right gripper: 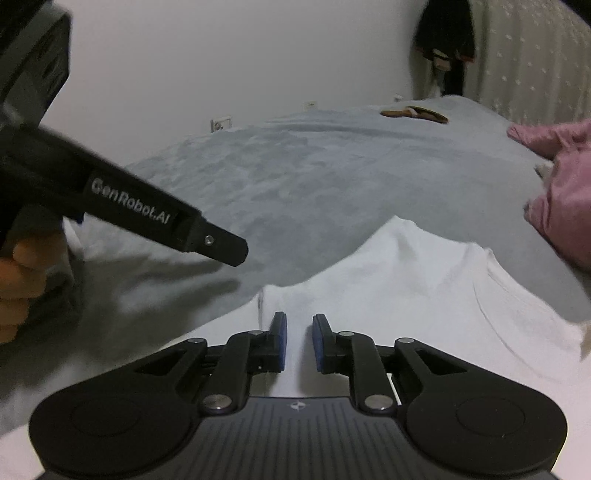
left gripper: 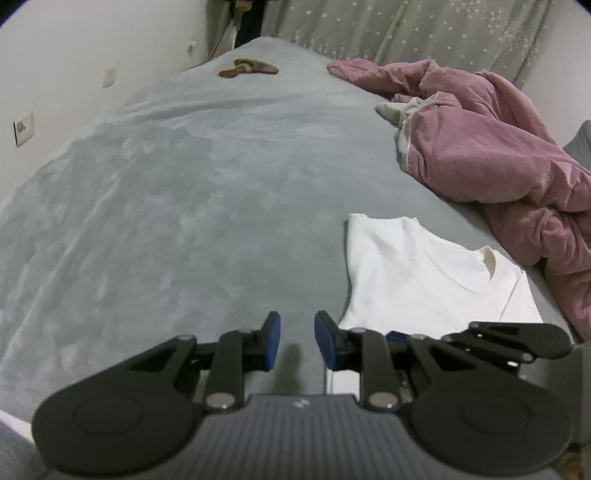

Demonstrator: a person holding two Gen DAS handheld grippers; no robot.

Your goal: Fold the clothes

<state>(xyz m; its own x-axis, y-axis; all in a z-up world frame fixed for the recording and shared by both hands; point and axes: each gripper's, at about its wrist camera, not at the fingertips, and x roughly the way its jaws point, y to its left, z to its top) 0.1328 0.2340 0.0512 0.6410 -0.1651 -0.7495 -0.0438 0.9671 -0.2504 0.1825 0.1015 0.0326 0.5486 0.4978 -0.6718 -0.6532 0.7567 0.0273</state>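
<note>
A white T-shirt (left gripper: 424, 280) lies flat on the grey bedspread (left gripper: 184, 184), collar towards the pink quilt, with its sides folded in. My left gripper (left gripper: 297, 325) hovers over bare bedspread just left of the shirt's edge; its blue pads stand a narrow gap apart with nothing between them. My right gripper (right gripper: 299, 325) hangs over the white T-shirt (right gripper: 406, 288) near its lower left part, pads slightly apart, no cloth pinched. In the right wrist view, the left gripper's black finger (right gripper: 221, 247) reaches in from the left, held by a hand (right gripper: 22, 280).
A crumpled pink quilt (left gripper: 498, 147) fills the bed's right side, close to the shirt's collar. A small brown item (left gripper: 247, 68) lies at the far end. White wall with sockets (left gripper: 23, 127) runs along the left; a starred curtain (left gripper: 406, 29) hangs behind.
</note>
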